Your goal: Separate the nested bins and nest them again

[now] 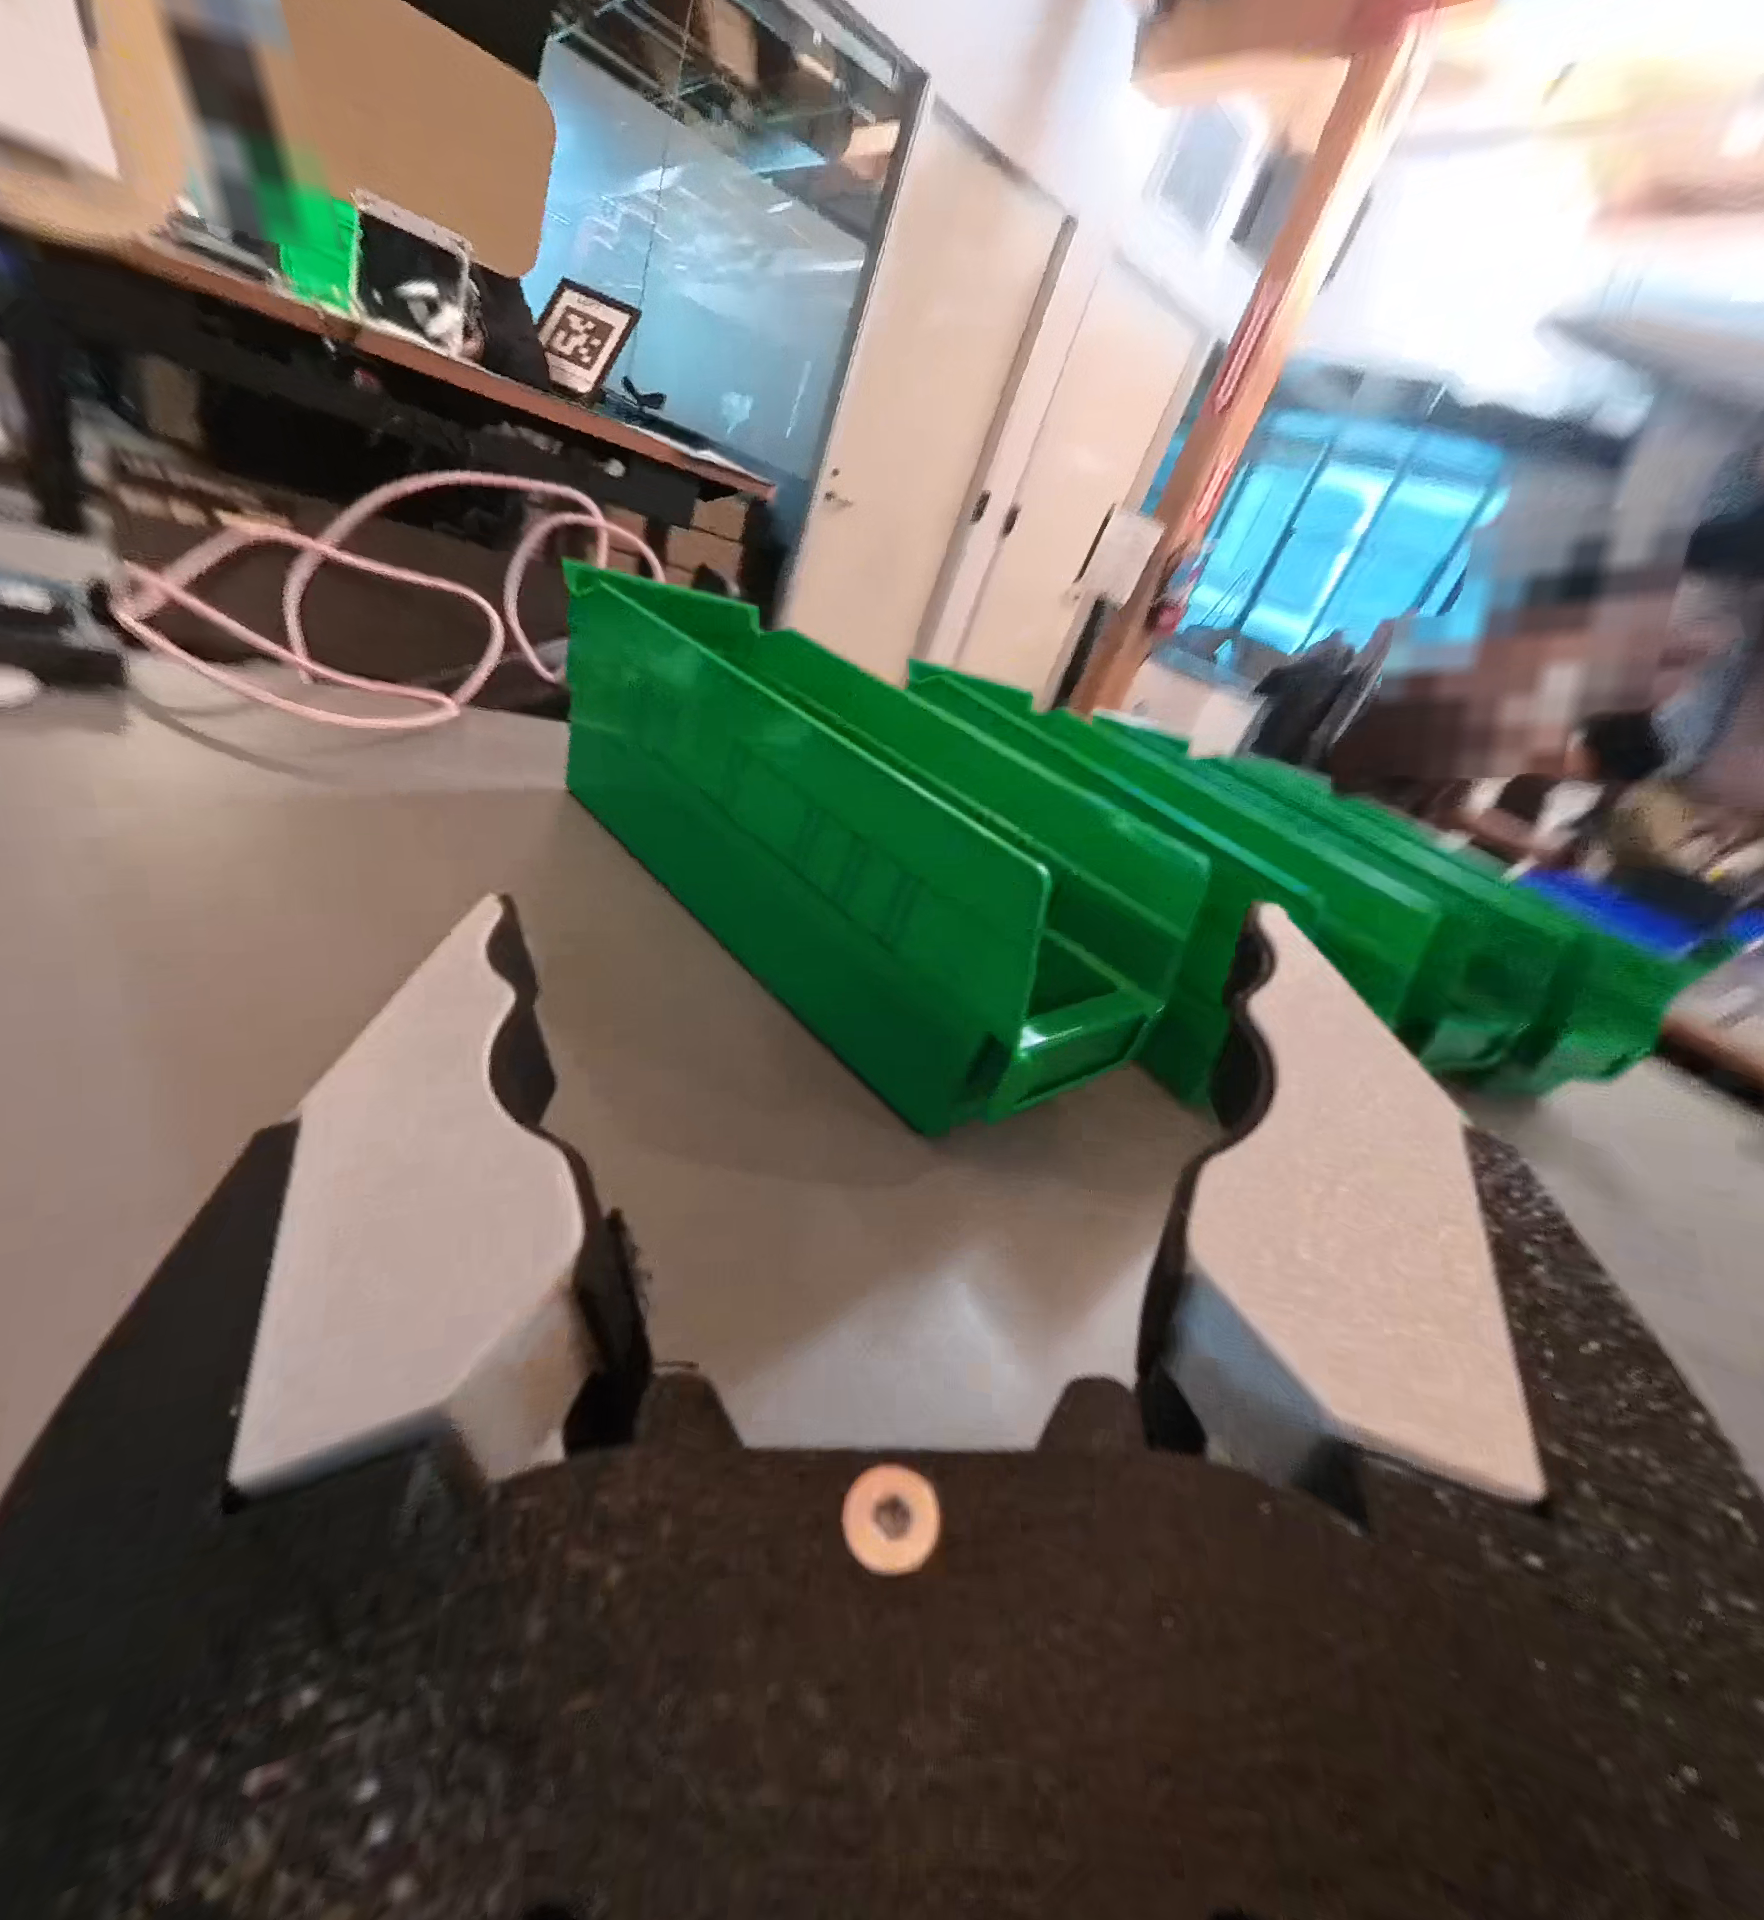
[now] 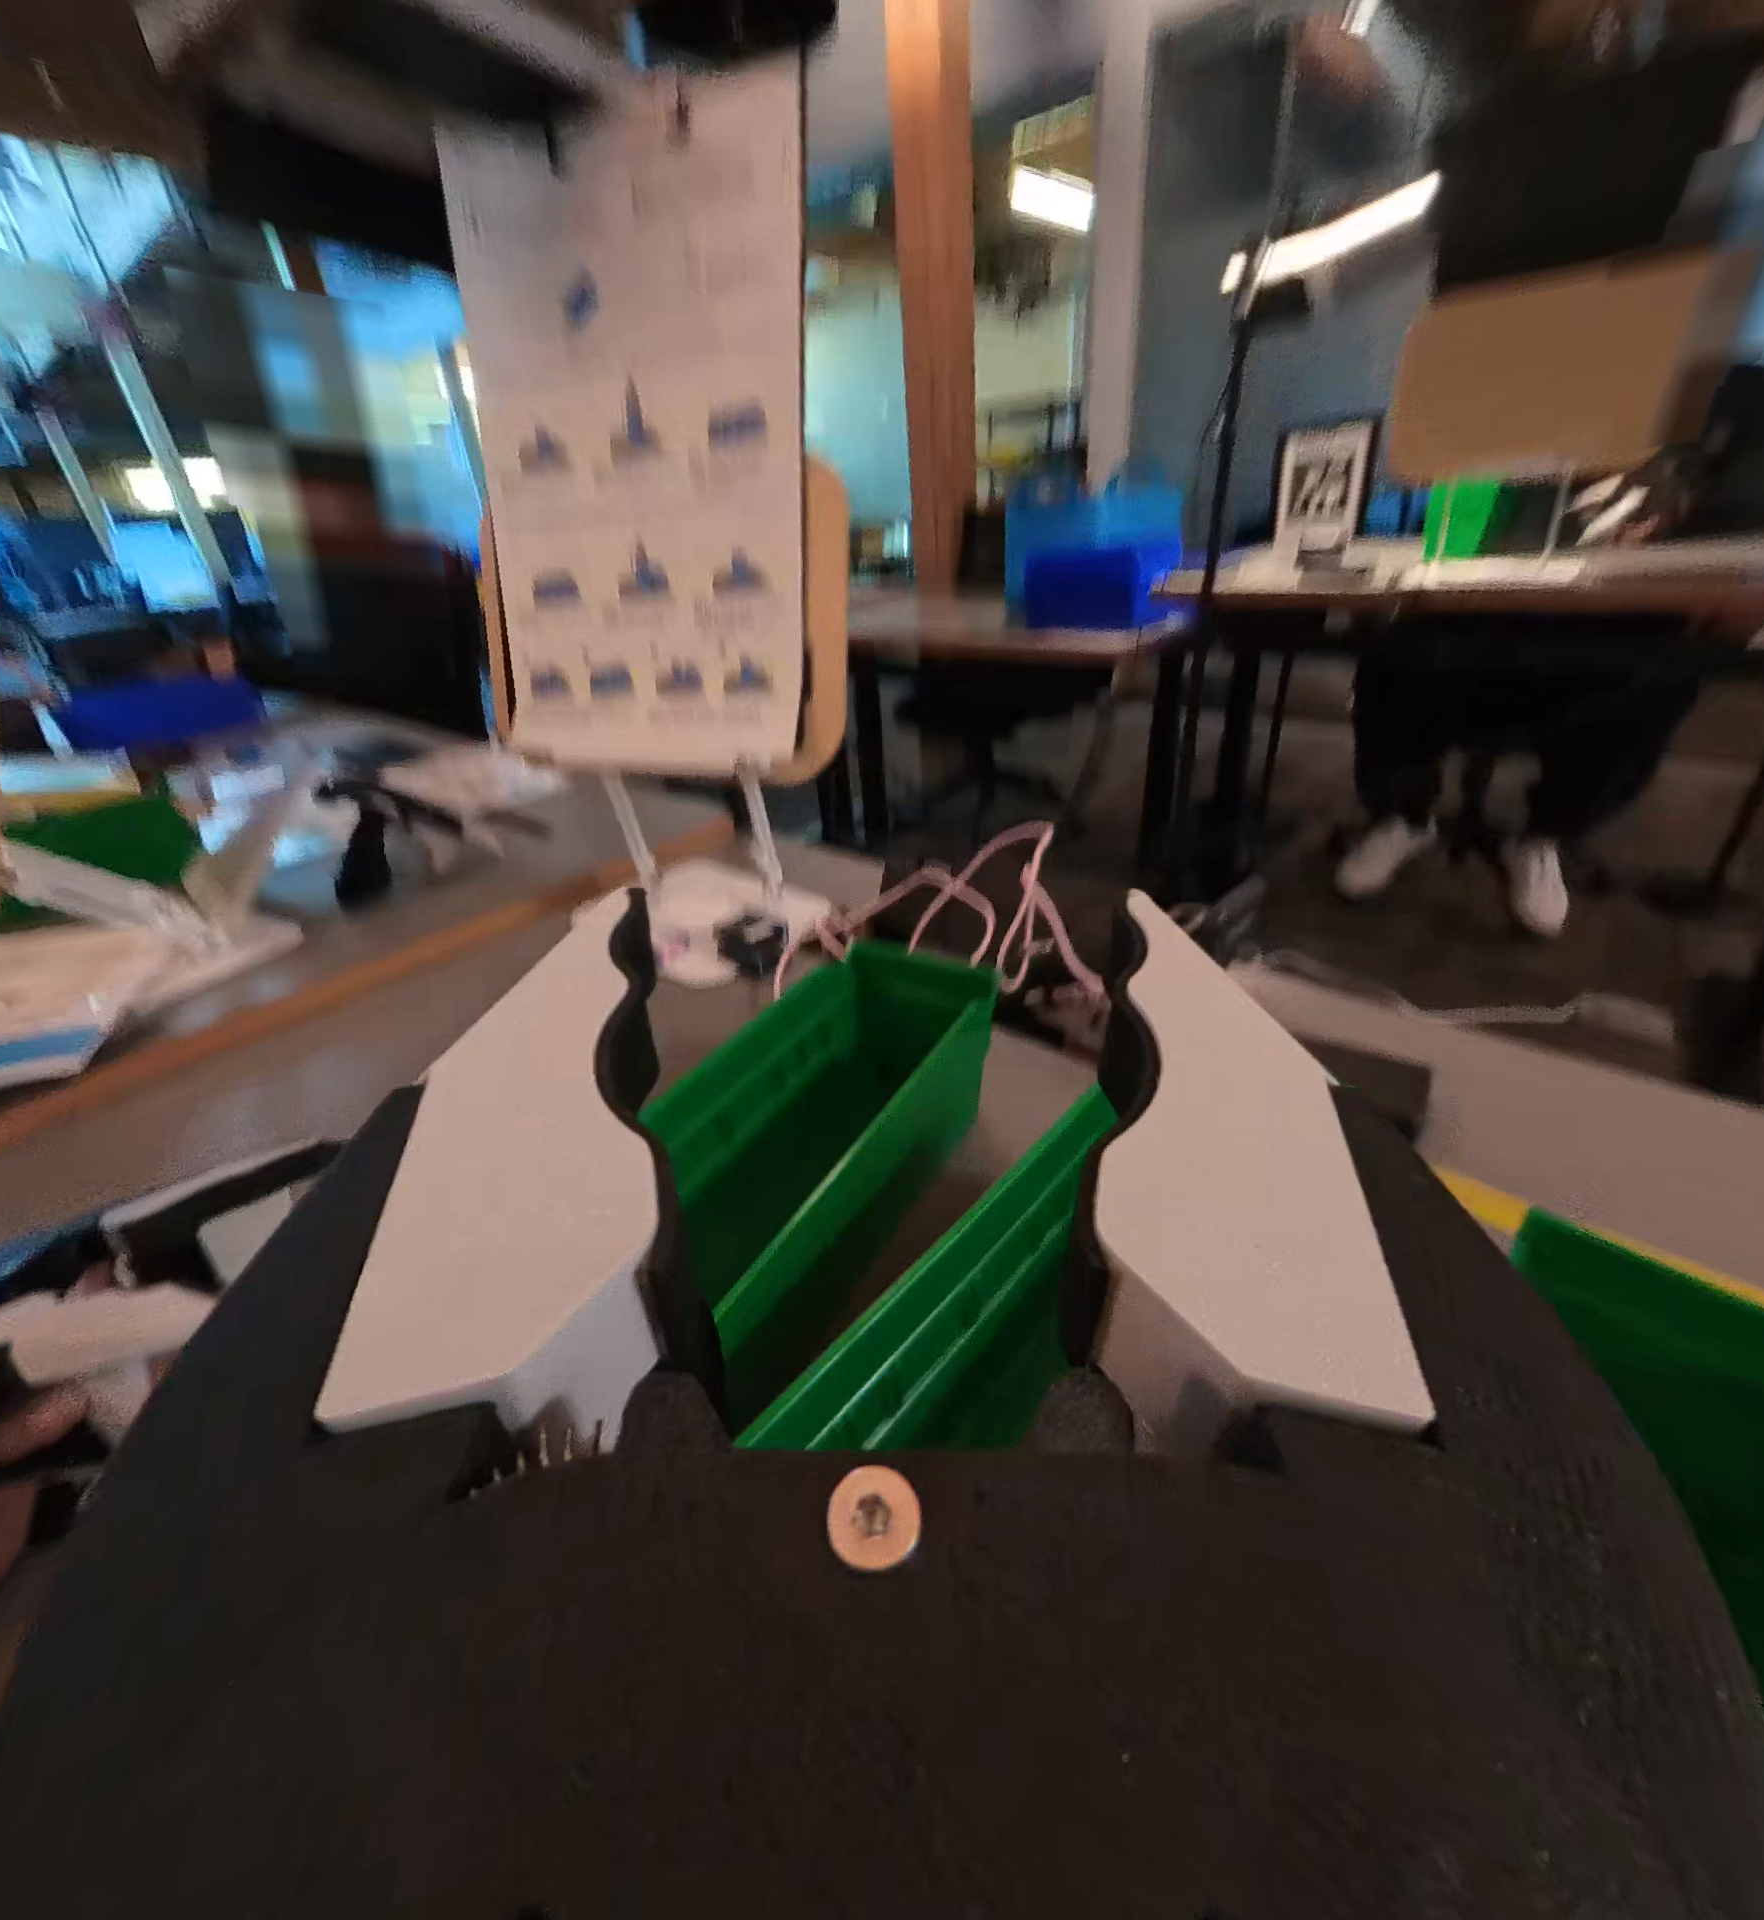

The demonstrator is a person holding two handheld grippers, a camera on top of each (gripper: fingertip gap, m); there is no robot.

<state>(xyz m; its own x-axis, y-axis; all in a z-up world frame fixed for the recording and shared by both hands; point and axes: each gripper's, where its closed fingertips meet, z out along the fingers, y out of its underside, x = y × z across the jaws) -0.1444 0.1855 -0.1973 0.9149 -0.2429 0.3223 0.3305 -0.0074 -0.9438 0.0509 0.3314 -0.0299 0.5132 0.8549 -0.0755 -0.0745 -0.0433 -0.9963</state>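
Your left gripper (image 1: 883,914) hangs low over the grey table (image 1: 234,935), its 2 fingers spread wide with nothing between them. Just beyond its tips stands a row of long green bins (image 1: 1117,873) side by side, running away to the far right. The nearest bin (image 1: 805,852) lies closest to the left finger's side, with its short end facing you, and the right fingertip (image 1: 1283,935) overlaps the next bins in the view; you cannot tell whether it touches them. A pink cable (image 1: 338,623) loops on the table to the far left of the bins.

Your right gripper (image 2: 878,914) sits above 2 green bins, fingers also spread and empty. Between them you see one open bin (image 2: 826,1101) on the left and the side wall of a second bin (image 2: 951,1299) on the right, with a strip of table between them, so these 2 are apart, not nested. Farther off stands a white printed sheet on a stand (image 2: 639,416), blurred.
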